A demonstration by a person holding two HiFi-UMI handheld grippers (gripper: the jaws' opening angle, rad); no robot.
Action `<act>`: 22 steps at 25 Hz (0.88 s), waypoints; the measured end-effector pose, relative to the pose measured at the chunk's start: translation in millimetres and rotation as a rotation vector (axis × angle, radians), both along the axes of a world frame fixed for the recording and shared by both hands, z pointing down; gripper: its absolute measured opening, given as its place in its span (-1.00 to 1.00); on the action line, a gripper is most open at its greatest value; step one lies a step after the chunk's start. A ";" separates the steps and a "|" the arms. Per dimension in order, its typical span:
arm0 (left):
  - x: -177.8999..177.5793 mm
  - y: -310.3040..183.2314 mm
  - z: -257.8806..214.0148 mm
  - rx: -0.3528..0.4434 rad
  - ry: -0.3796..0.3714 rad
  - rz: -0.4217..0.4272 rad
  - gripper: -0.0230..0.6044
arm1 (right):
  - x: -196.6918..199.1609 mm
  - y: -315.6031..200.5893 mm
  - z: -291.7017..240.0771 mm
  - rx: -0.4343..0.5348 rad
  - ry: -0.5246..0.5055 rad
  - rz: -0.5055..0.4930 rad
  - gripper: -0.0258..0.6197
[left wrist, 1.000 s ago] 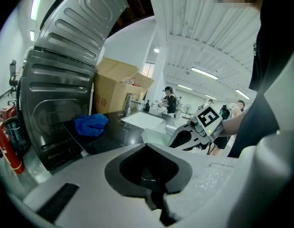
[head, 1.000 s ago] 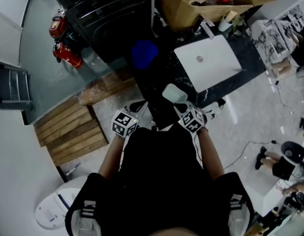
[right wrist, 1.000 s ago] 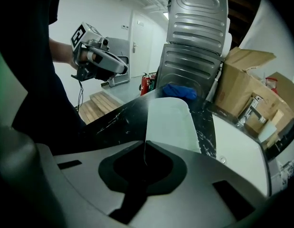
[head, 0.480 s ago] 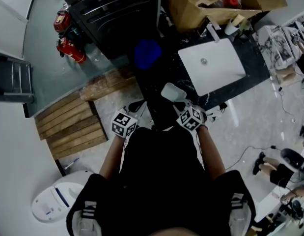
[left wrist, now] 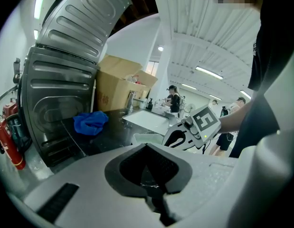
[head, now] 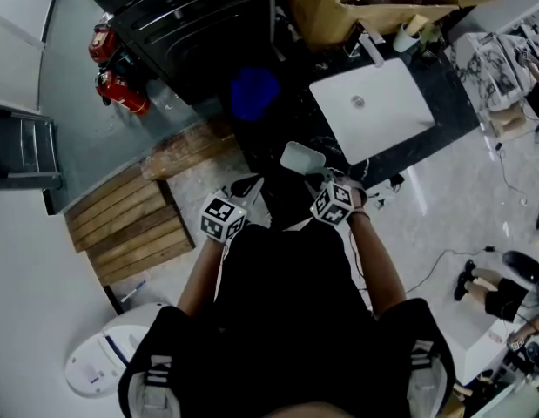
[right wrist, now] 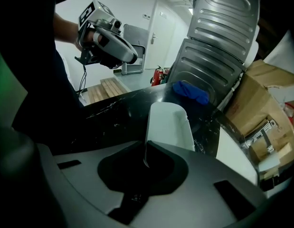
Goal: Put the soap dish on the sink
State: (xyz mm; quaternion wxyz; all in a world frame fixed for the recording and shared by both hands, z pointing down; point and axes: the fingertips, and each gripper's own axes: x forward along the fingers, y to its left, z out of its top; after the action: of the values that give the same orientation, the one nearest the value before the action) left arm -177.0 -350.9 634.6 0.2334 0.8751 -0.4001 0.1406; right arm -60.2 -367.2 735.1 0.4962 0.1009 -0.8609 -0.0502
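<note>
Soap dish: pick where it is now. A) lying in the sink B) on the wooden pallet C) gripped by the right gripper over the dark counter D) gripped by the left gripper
C: the right gripper has its jaws shut on the near edge of the soap dish, over the counter, short of the sink.

In the head view, the cardboard box behind the sink is cut off by the top edge, and its contents are too small to be told. The clutter right of the sink is blurred and cannot be identified. In the right gripper view, the near rim of the soap dish is hidden where it is clamped between the jaws of the right gripper. In the left gripper view, the figures beyond the sink are too small to be made out.
</note>
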 end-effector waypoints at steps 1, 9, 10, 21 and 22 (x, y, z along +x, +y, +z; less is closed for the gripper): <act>0.8 -0.2 0.0 0.000 -0.001 0.004 -0.93 | -0.1 -0.3 -0.2 0.004 -0.002 0.000 -0.87; 4.4 1.8 -0.6 0.004 -0.003 0.020 -0.93 | 1.7 0.9 -4.8 0.034 -0.026 0.029 -0.85; 5.0 1.5 -1.1 0.006 -0.002 0.022 -0.93 | 1.8 0.3 -6.8 0.036 -0.036 0.037 -0.85; 8.5 8.3 0.5 0.008 -0.007 0.063 -0.93 | 4.5 -0.6 -26.3 0.043 -0.176 0.190 -0.88; 9.4 9.0 0.9 0.008 -0.009 0.069 -0.93 | 6.4 -0.1 -28.9 0.046 -0.191 0.210 -0.88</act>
State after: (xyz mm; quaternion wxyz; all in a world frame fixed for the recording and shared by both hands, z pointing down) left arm -167.6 -341.9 635.5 0.2231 0.8886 -0.3711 0.1512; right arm -53.8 -367.3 706.3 0.4122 0.2061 -0.8874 -0.0081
